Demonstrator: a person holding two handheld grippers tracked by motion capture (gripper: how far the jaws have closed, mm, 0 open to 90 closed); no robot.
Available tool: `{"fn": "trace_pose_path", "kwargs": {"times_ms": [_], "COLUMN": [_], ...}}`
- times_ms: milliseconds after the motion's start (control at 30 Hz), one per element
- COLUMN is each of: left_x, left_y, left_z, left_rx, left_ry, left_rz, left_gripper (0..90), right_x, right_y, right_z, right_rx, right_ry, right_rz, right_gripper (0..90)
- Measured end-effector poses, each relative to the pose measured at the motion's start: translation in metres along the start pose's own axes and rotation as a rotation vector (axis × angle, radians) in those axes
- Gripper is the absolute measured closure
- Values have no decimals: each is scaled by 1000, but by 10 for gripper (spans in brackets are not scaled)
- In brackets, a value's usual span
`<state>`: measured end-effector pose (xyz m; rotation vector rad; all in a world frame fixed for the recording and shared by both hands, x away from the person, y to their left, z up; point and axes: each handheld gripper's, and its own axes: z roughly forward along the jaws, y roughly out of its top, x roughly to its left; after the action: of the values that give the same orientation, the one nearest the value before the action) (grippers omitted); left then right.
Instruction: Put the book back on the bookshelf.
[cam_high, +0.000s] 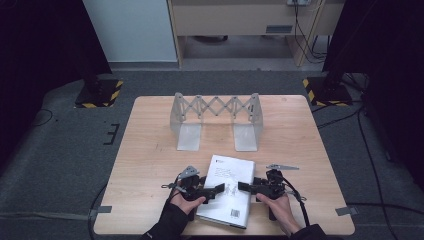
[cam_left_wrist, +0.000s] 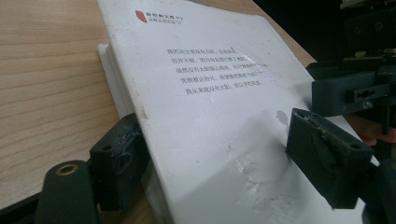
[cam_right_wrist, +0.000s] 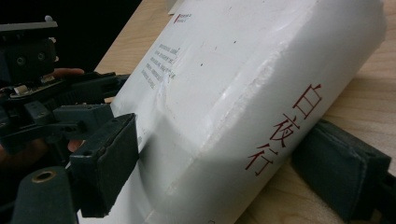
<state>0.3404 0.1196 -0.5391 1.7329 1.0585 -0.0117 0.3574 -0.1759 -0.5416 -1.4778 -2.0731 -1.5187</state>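
A white book (cam_high: 227, 192) with red characters on its spine (cam_right_wrist: 280, 135) lies near the table's front edge. My left gripper (cam_high: 218, 190) reaches in from the book's left side. In the left gripper view, one jaw sits beside the page edges and the other hovers just over the creased cover (cam_left_wrist: 205, 70), so the left gripper (cam_left_wrist: 219, 158) is open around the book. From the right, my right gripper (cam_high: 243, 186) takes the spine side. Its own view shows one jaw under the spine and one on the cover, so the right gripper (cam_right_wrist: 224, 168) is shut on the book (cam_right_wrist: 233, 56).
A grey expanding book rack (cam_high: 216, 120) with two flat feet stands at the back middle of the wooden table (cam_high: 150, 150). Bare wood lies between it and the book. Past the table are dark carpet, stand bases and cables.
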Motion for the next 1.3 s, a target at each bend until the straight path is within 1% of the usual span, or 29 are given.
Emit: {"fn": "trace_pose_path", "kwargs": {"times_ms": [33, 100, 167, 200, 233, 300, 433, 467, 533, 633, 667, 700, 833, 933, 967, 1000, 1100, 1200, 1233, 1300], "left_x": [0, -2, -4, -4, -7, -8, -7, -9, -10, -13, -14, -15, -20, -21, -21, -21, -22, -22, -22, -20], "left_y": [0, -1, 0, 0, -1, 0, 1, 2, 3, 4, 4, 5, 6, 6, 6, 7, 8, 8, 8, 7], "left_z": [0, 0, -1, -1, -1, -3, -4, -5, -6, -7, -7, -7, -10, -12, -12, -13, -15, -15, -16, -17], "left_rx": [0, -7, -9, -9, -18, -19, -20, -27, -49, -85, -94, -96, -103, -113, -113, -118, -119, -122, -123, -138], "left_ry": [0, 12, 25, 25, 33, 34, 38, 40, 34, 17, 17, 20, 35, 29, 29, 27, 28, 27, 21, 10], "left_rz": [0, 12, 32, 32, 56, 81, 84, 86, 89, 86, 89, 97, 130, 139, 139, 137, 163, 162, 155, 134], "left_gripper": [211, 214, 216, 217, 219, 228, 242, 242, 241, 242, 242, 242, 246, 253, 264, 288, 316, 318, 318, 321], "right_x": [0, 0, 0, 0, 1, 1, 0, 0, 1, 4, 5, 7, 11, 13, 13, 14, 14, 14, 14, 15], "right_y": [0, 0, 0, 0, 0, 0, 0, 1, 2, 5, 6, 7, 9, 10, 10, 10, 11, 10, 10, 11], "right_z": [0, 0, 0, 0, 0, 0, 2, 1, -2, -10, -12, -13, -15, -15, -15, -15, -14, -14, -14, -15], "right_rx": [0, 0, 1, 1, 1, 1, -10, -15, -46, -117, -132, -143, -150, -157, -157, -166, -162, -170, -170, -191], "right_ry": [0, 0, -2, -2, -6, -9, 0, 2, 8, 23, 26, 20, 7, 9, 9, 12, 11, 21, 21, 51], "right_rz": [-3, -3, -1, -1, 6, -6, -10, -10, -15, -26, -34, -58, -90, -115, -115, -124, -125, -125, -125, -132], "right_gripper": [151, 151, 151, 151, 151, 149, 156, 166, 198, 247, 250, 248, 240, 234, 234, 228, 211, 214, 214, 215]}}
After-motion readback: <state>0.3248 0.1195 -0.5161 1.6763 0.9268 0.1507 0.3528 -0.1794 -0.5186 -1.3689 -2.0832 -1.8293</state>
